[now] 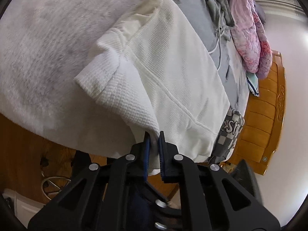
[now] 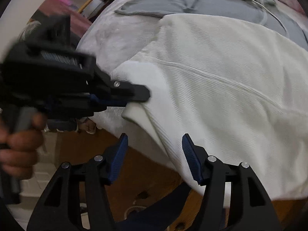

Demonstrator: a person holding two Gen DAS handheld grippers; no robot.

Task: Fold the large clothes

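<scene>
A large white ribbed garment (image 1: 173, 67) lies spread on a bed, one sleeve folded out to the left. My left gripper (image 1: 154, 140) is shut on the garment's near edge, and cloth shows pinched between the blue pads. The right wrist view shows the same garment (image 2: 221, 96) draped over the bed's edge. There a hand (image 2: 17, 150) holds the left gripper (image 2: 134, 100), which clamps a lifted corner. My right gripper (image 2: 154, 137) stands open just in front of the hanging edge. Its pads touch no cloth.
A fluffy pale blanket (image 1: 48, 38) covers the bed. Behind the white garment lie a grey garment (image 1: 204, 19) and a pink quilt (image 1: 248, 38). A checkered cloth (image 1: 229, 130) hangs by the wooden bed board (image 1: 263, 115). Wooden floor (image 1: 23, 154) lies below the bed's edge.
</scene>
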